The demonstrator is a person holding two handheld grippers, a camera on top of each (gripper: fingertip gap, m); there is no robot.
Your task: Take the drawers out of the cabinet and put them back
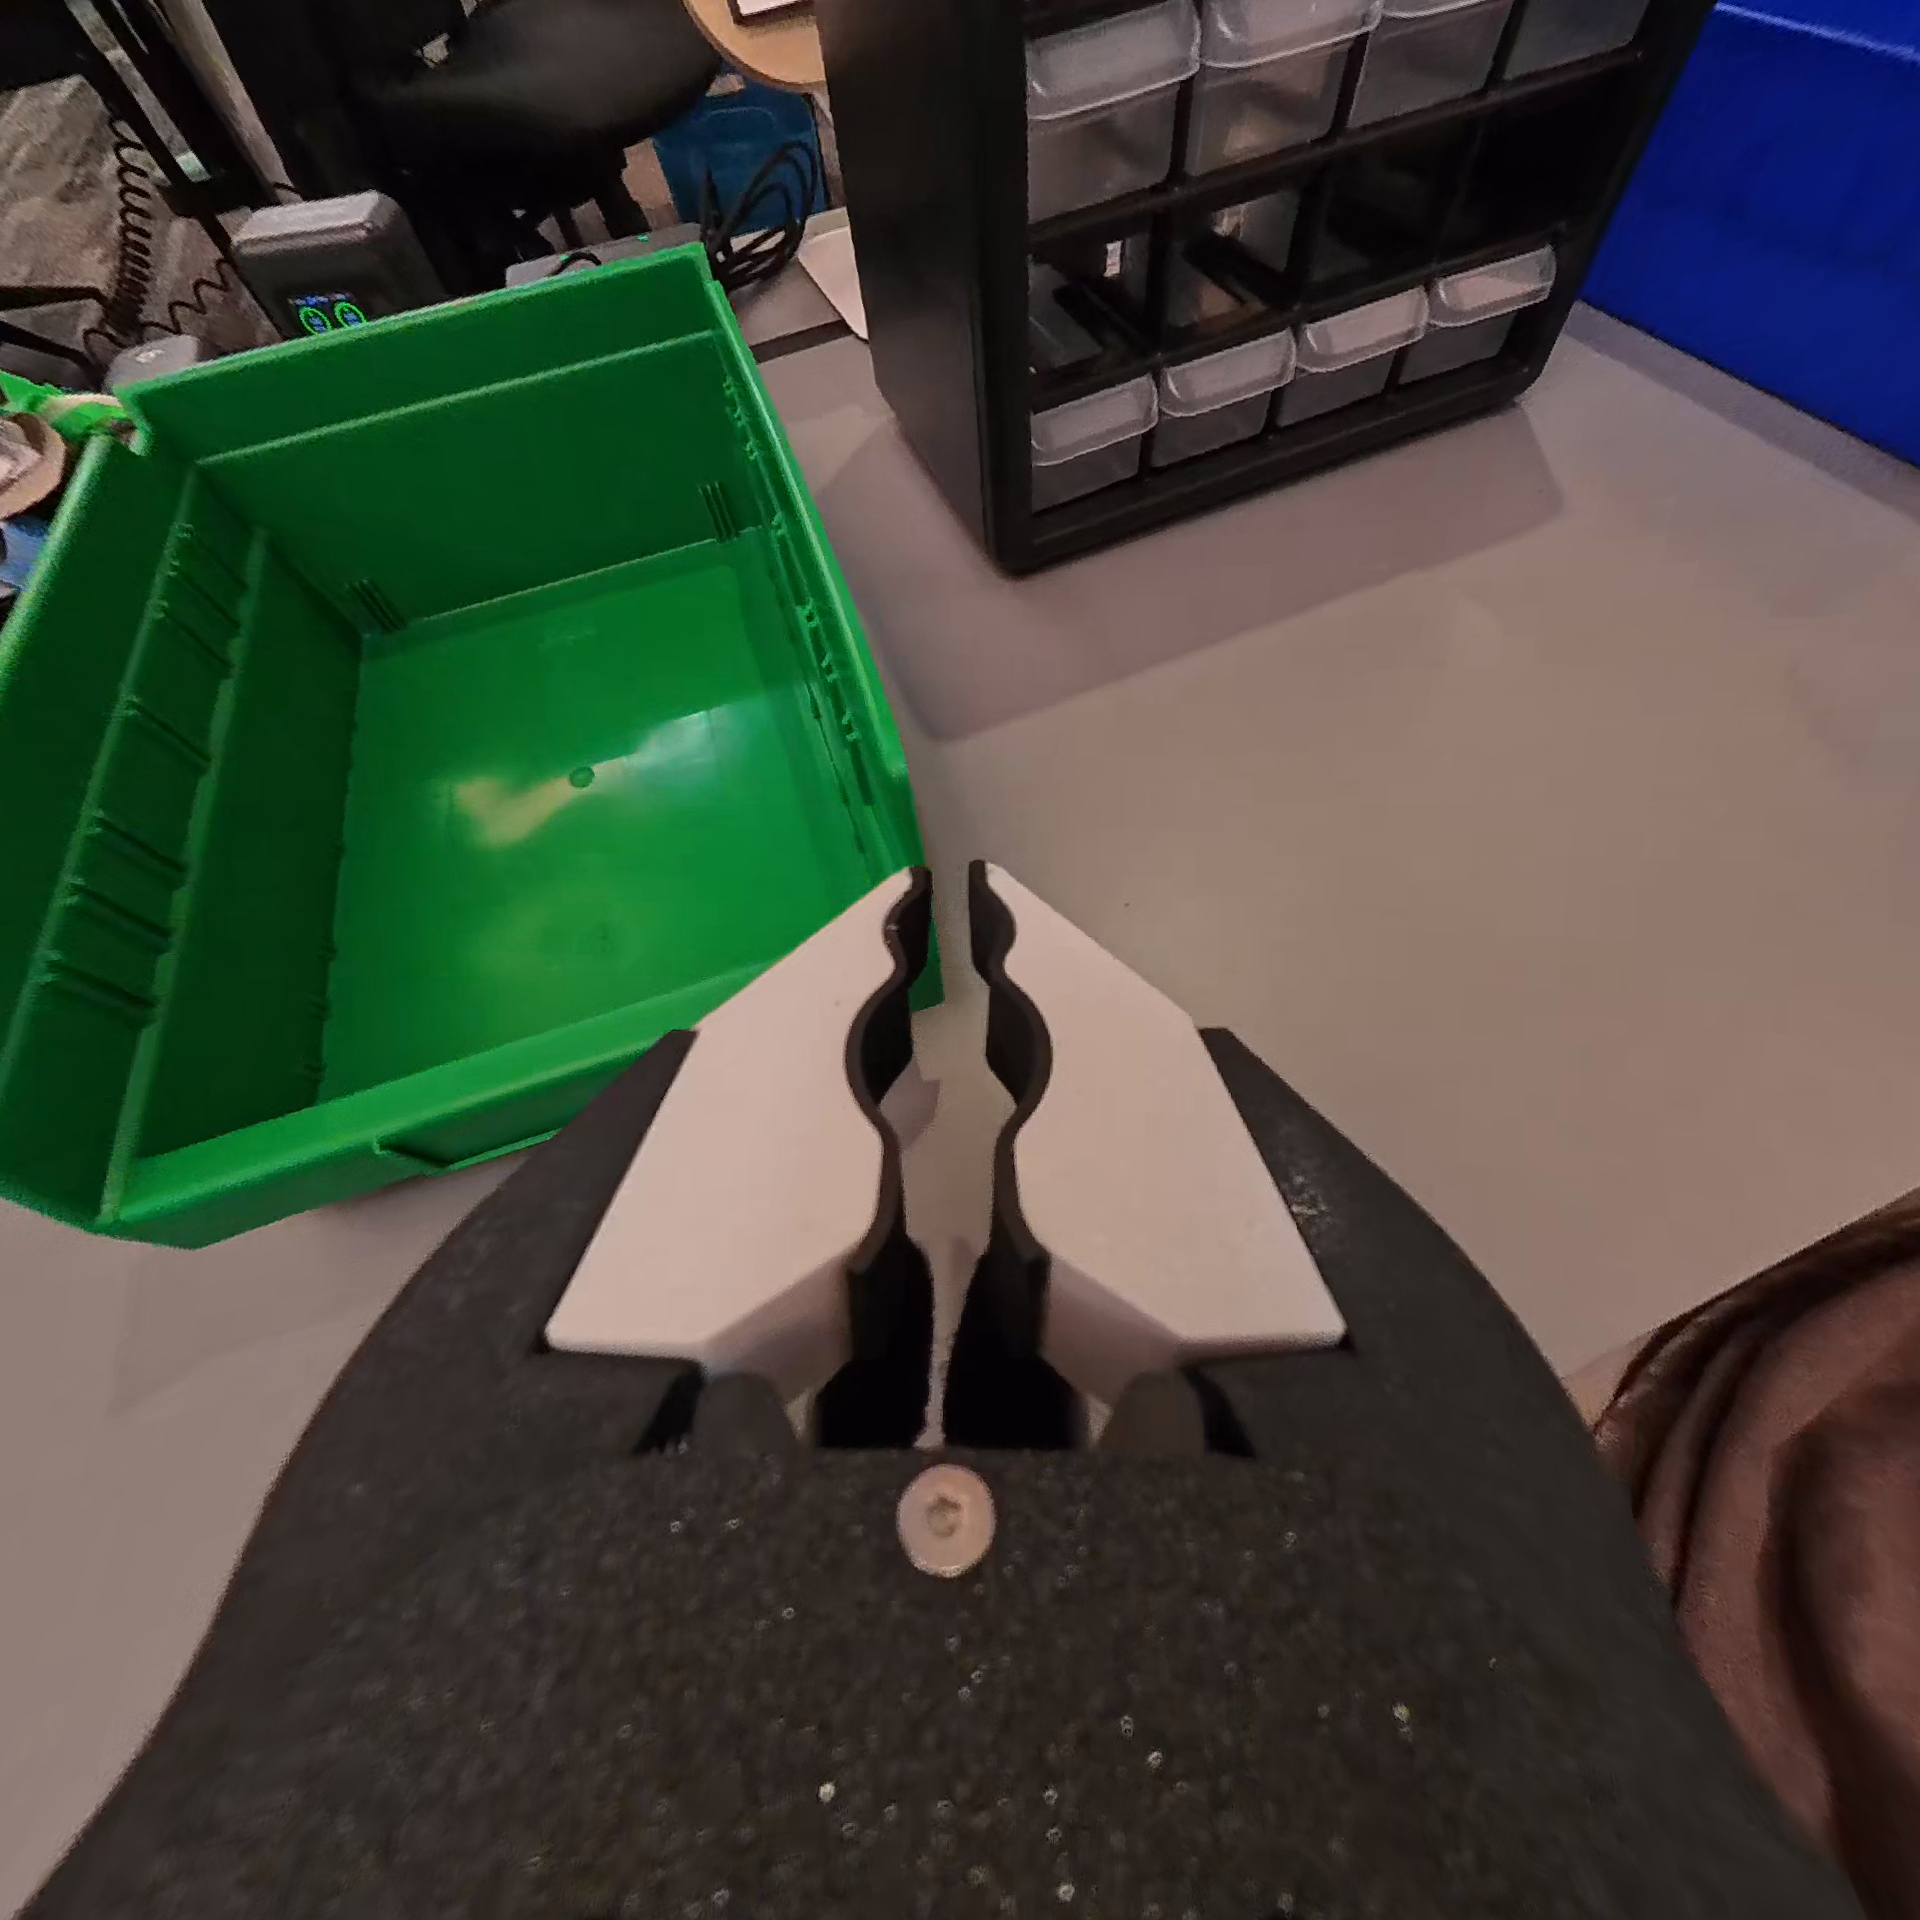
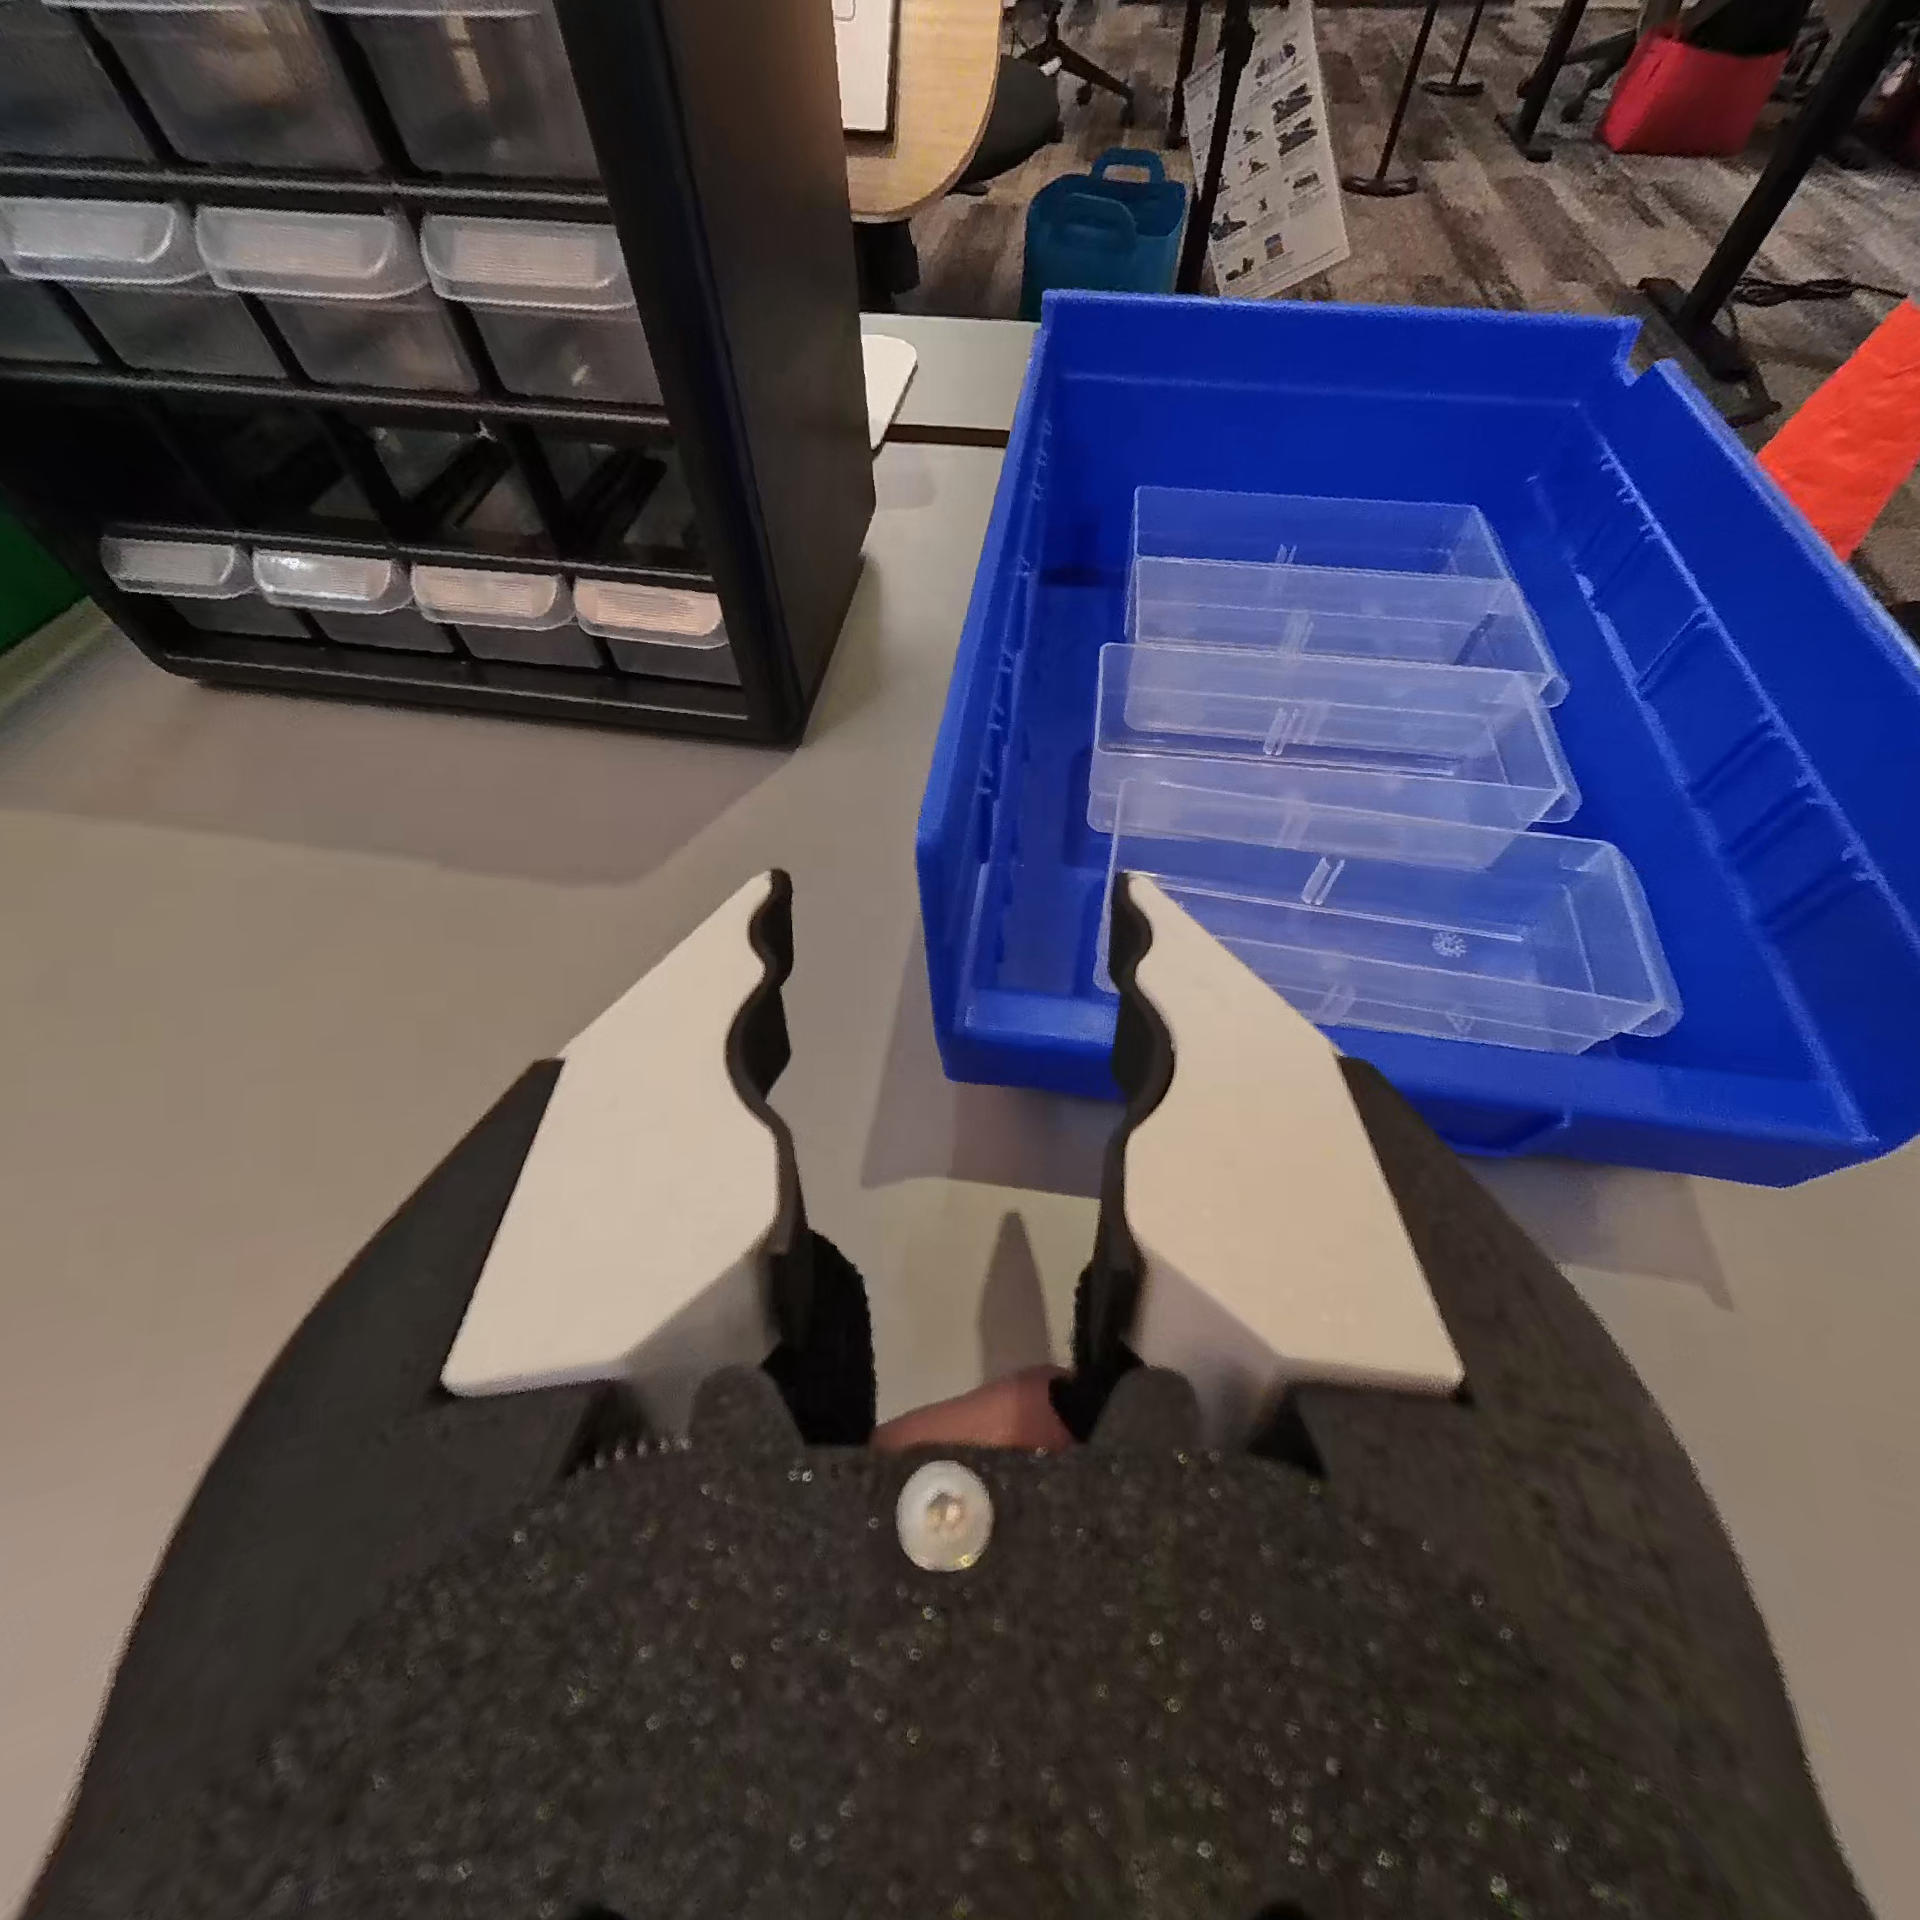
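Observation:
A black cabinet point(image 1: 1226, 291) with small clear drawers stands at the back of the grey table; it also shows in the right wrist view point(image 2: 769, 364). One row of its slots is dark and without drawers. Three clear drawers point(image 2: 1340, 748) lie in a blue bin point(image 2: 1299, 1101) to the cabinet's right. My right gripper point(image 2: 951, 894) is open and empty, above the table just left of the blue bin's near corner. My left gripper point(image 1: 951, 883) is shut and empty, beside the near right corner of an empty green bin point(image 1: 468, 779).
The grey table point(image 1: 1403, 883) lies between the bins and in front of the cabinet. A person's brown sleeve point(image 1: 1787, 1507) is at the right edge. Chairs, cables, stands and a blue bag point(image 2: 1101, 229) are on the floor beyond the table.

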